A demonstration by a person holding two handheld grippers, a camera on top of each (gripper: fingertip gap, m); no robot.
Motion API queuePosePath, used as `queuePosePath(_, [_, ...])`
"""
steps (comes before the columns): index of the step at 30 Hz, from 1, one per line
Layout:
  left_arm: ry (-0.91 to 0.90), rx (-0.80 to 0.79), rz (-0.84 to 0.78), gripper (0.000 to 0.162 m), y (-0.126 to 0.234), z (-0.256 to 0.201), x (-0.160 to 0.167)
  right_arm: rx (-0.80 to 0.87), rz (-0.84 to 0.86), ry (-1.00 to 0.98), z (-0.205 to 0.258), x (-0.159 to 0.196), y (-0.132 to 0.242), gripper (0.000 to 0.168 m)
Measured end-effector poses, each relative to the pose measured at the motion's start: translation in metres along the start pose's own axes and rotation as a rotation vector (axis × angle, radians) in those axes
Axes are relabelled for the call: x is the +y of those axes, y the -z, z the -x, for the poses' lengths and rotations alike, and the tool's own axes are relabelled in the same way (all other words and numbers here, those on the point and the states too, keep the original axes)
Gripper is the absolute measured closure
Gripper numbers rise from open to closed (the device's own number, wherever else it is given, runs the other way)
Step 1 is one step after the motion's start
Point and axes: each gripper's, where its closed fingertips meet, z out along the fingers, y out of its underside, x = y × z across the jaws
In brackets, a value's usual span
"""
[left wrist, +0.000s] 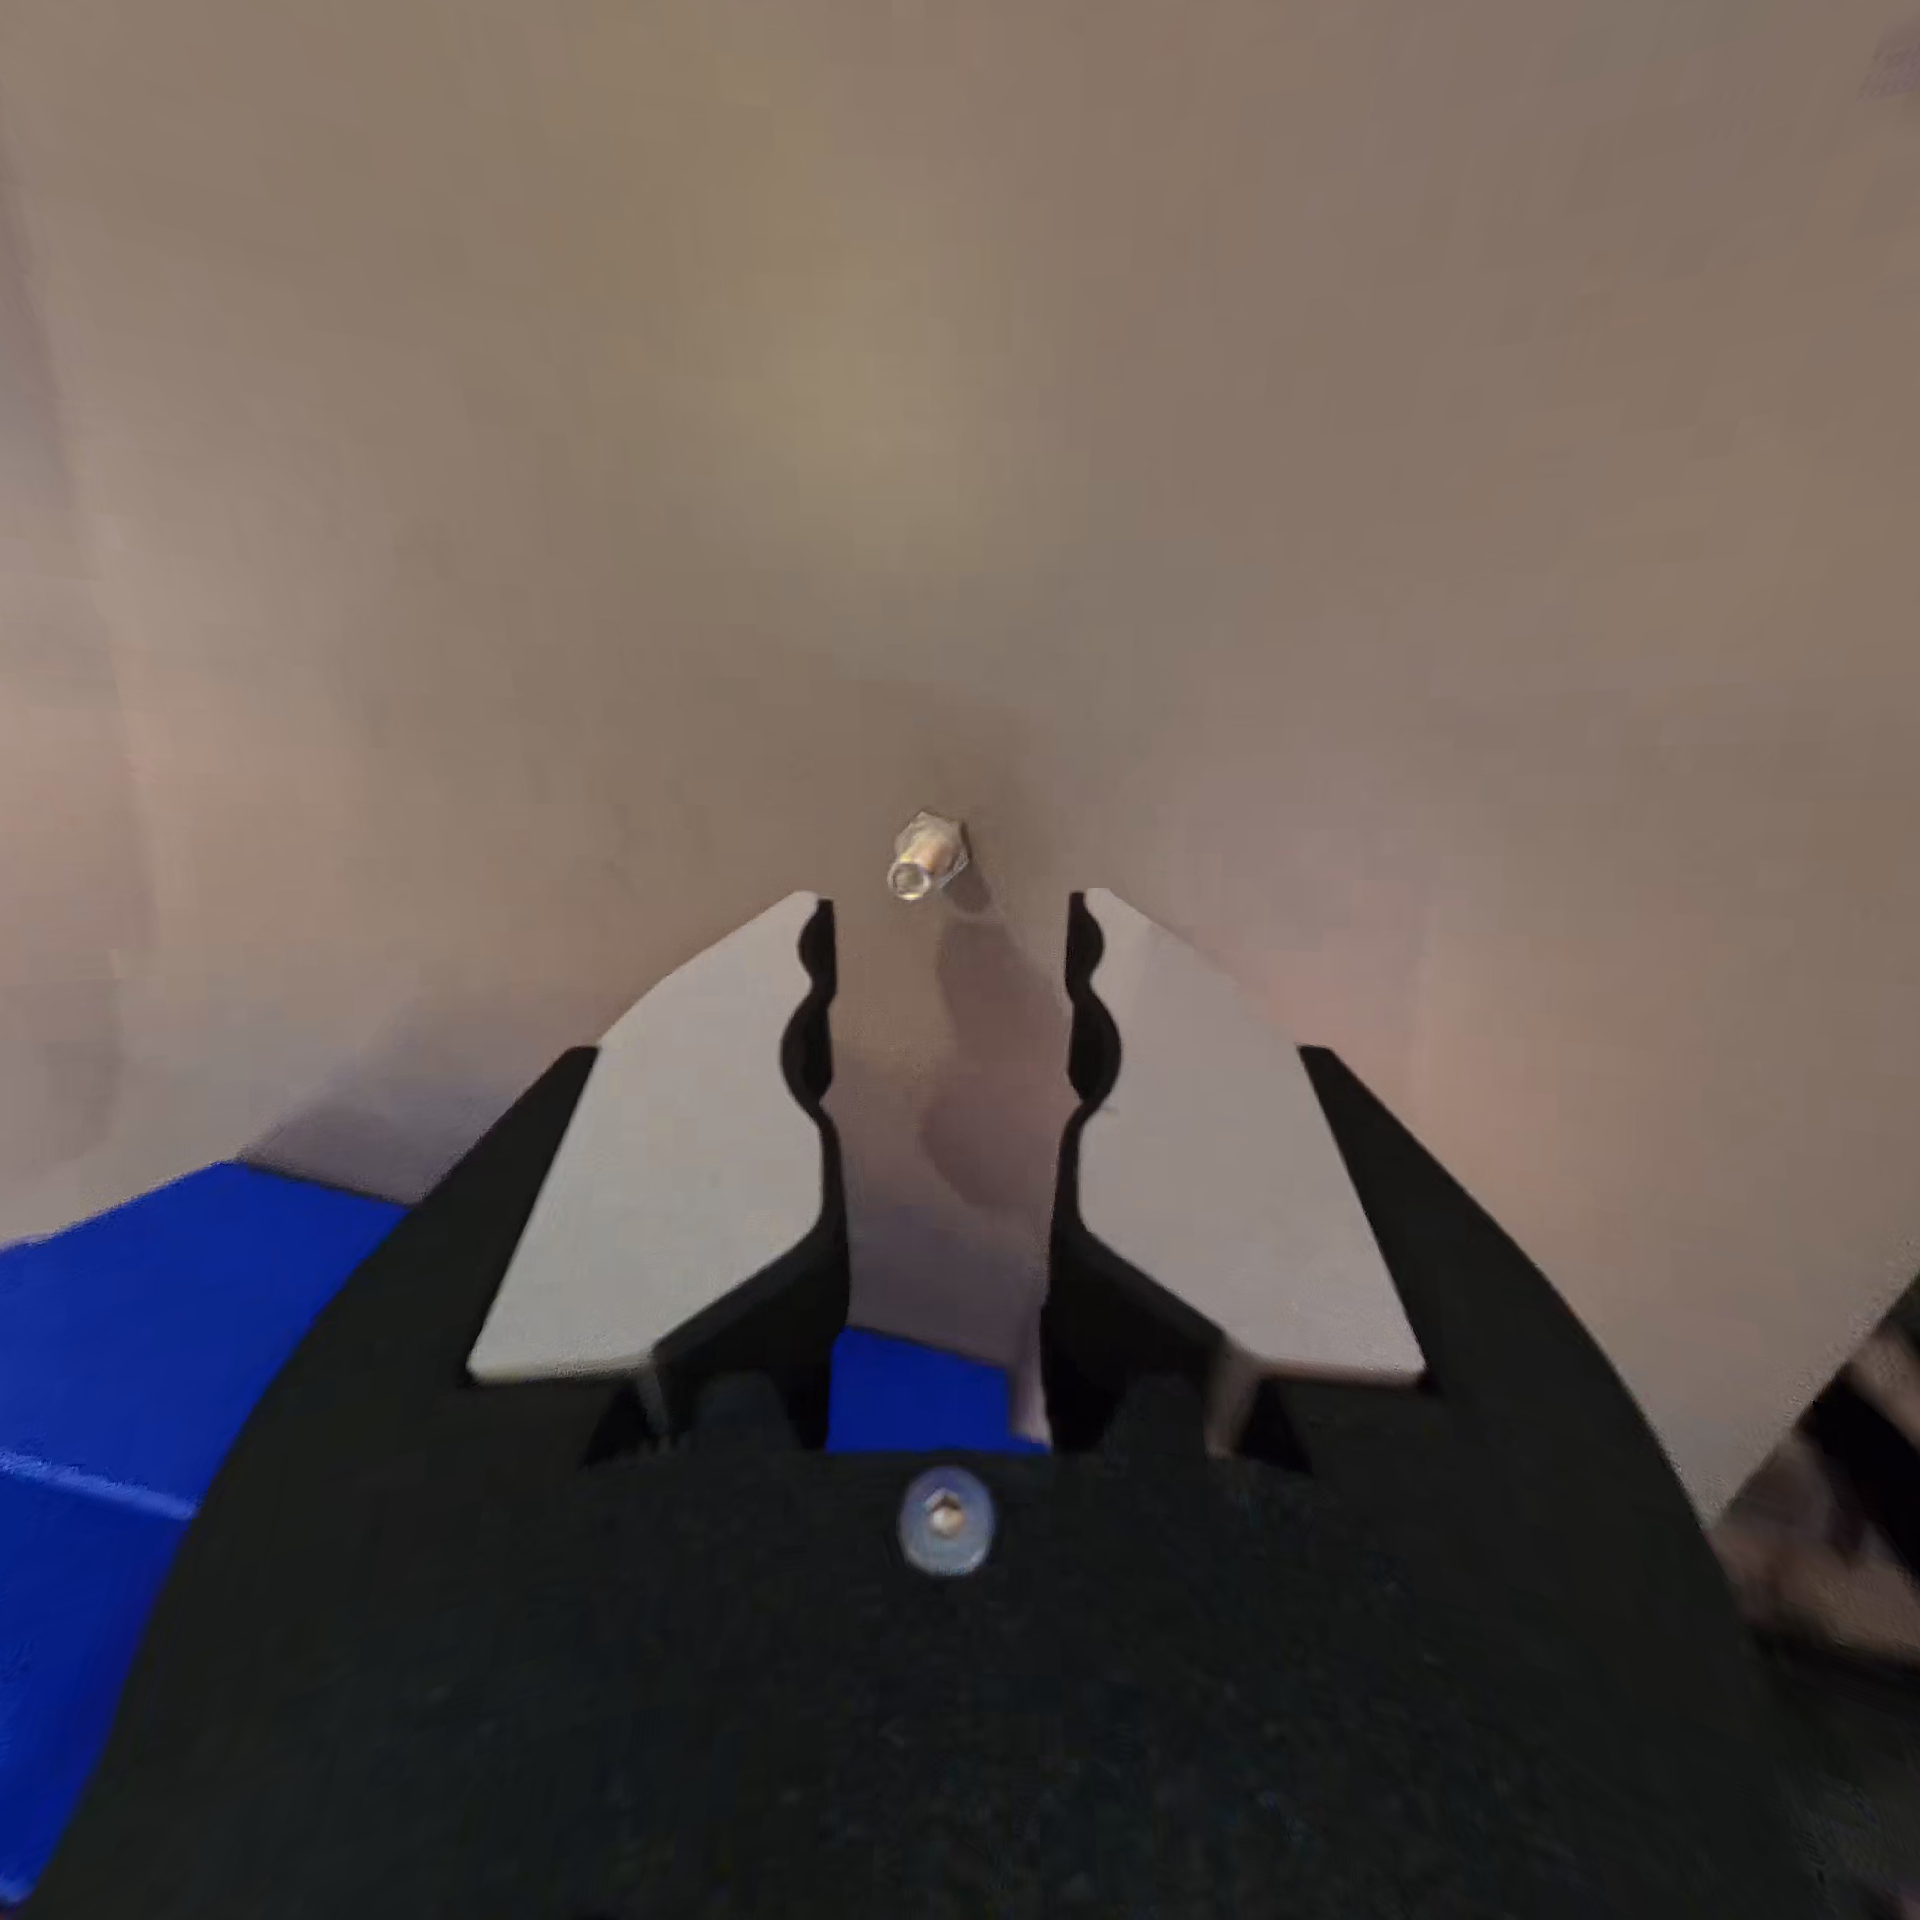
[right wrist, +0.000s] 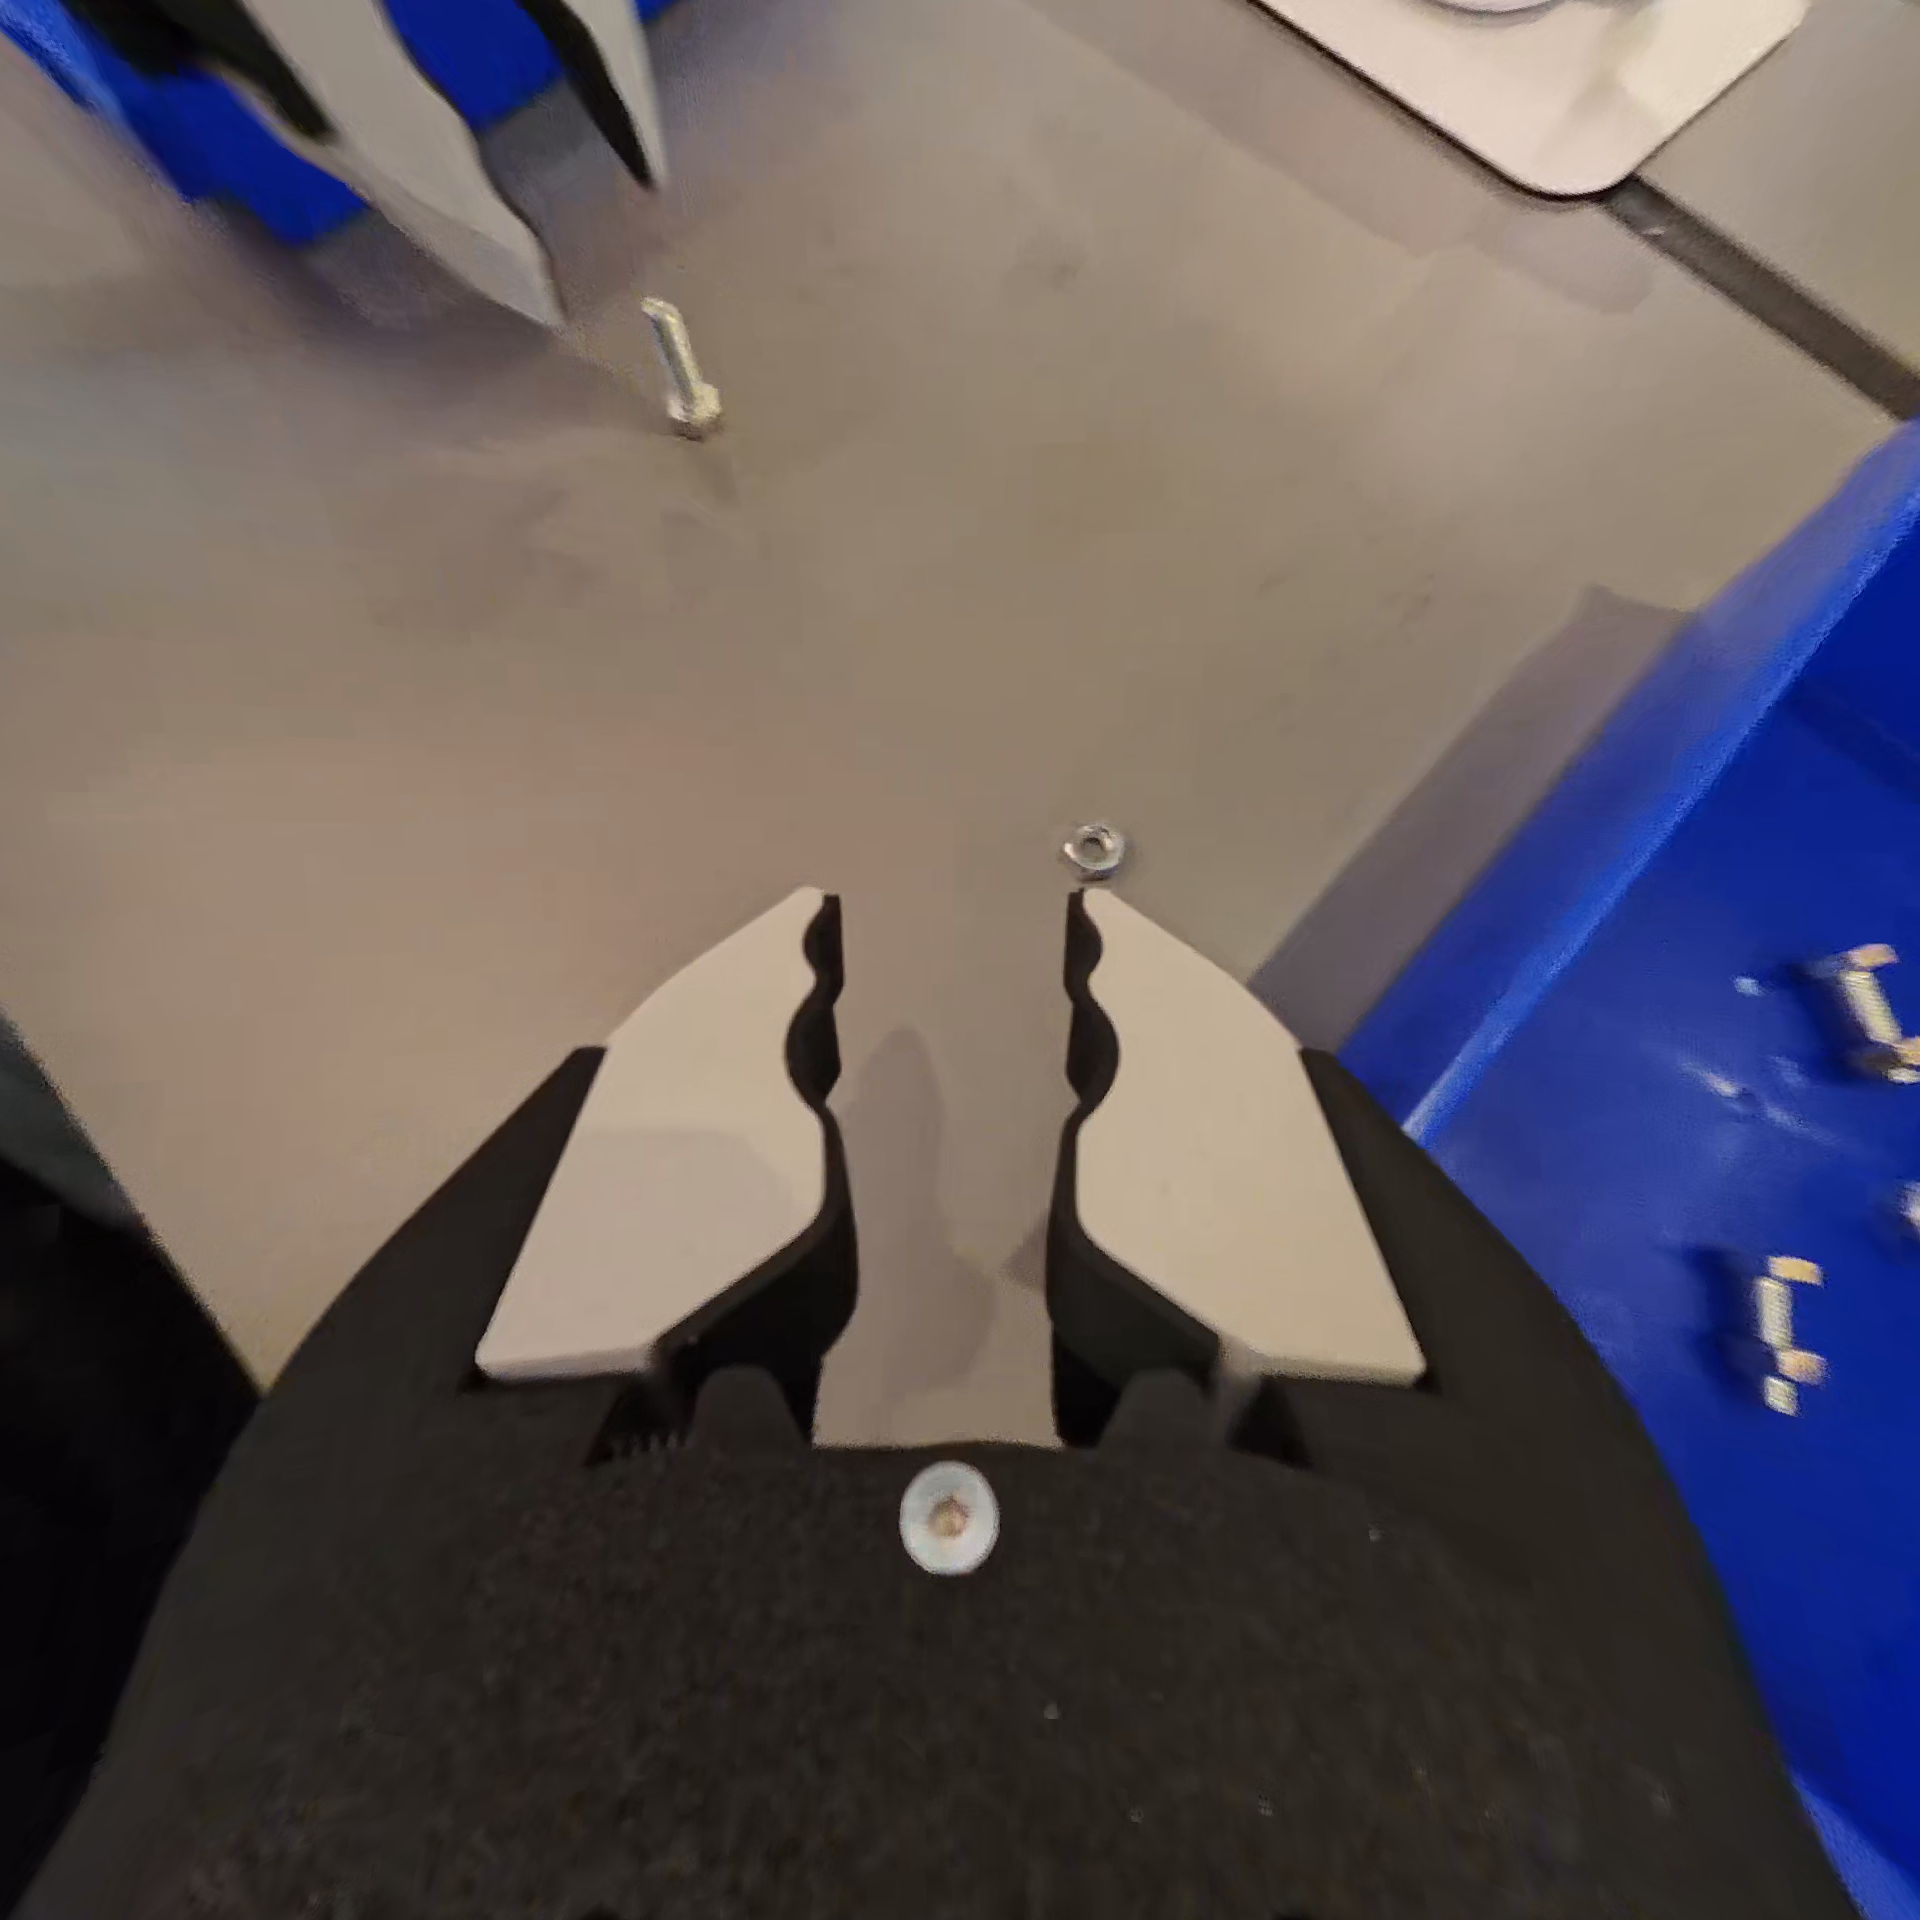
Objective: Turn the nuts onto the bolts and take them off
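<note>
Matte grey tabletop (right wrist: 935,623); threaded steel bolt (right wrist: 681,366), hex nut (right wrist: 1094,844).

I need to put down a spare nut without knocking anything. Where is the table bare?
The widest bare patch of the table lies between the bolt and the loose nut. It is crowded at the bolt, where the left claw hangs close, and in the blue bin holding more bolts.

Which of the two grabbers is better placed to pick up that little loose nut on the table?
The right gripper: it is open, and the nut lies just past its right fingertip. The left gripper, also open, faces the bolt instead.
</note>
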Motion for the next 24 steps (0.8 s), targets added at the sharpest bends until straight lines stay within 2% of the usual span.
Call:
queuePosePath(2, [0.125, -0.044, -0.229, 0.116, 0.025, -0.015, -0.012, 0.060, 0.033, 0.030, -0.002, 0.000, -0.006, 0.127])
queuePosePath(5, [0.349, 0.028, -0.556, 0.118, 0.050, -0.059, -0.016, 0.154, 0.113, 0.056, -0.008, 0.000, -0.030, 0.126])
queuePosePath(9, [0.494, 0.061, -0.782, 0.120, 0.051, -0.105, 0.005, 0.249, 0.253, 0.032, -0.030, 0.008, -0.063, 0.128])
queuePosePath(11, [0.467, 0.038, -0.790, 0.121, 0.055, -0.116, 0.016, 0.239, 0.310, -0.017, -0.035, 0.017, -0.074, 0.128])
queuePosePath(13, [0.468, -0.058, -0.817, 0.123, 0.058, -0.113, 0.027, 0.242, 0.342, -0.068, -0.041, 0.023, -0.081, 0.128])
queuePosePath(18, [0.393, -0.111, -0.812, 0.123, 0.065, -0.119, 0.025, 0.269, 0.381, -0.166, -0.047, 0.025, -0.085, 0.135])
queuePosePath(24, [0.382, 0.028, -0.840, 0.122, 0.063, -0.133, 0.020, 0.289, 0.453, -0.214, -0.051, 0.034, -0.088, 0.136])
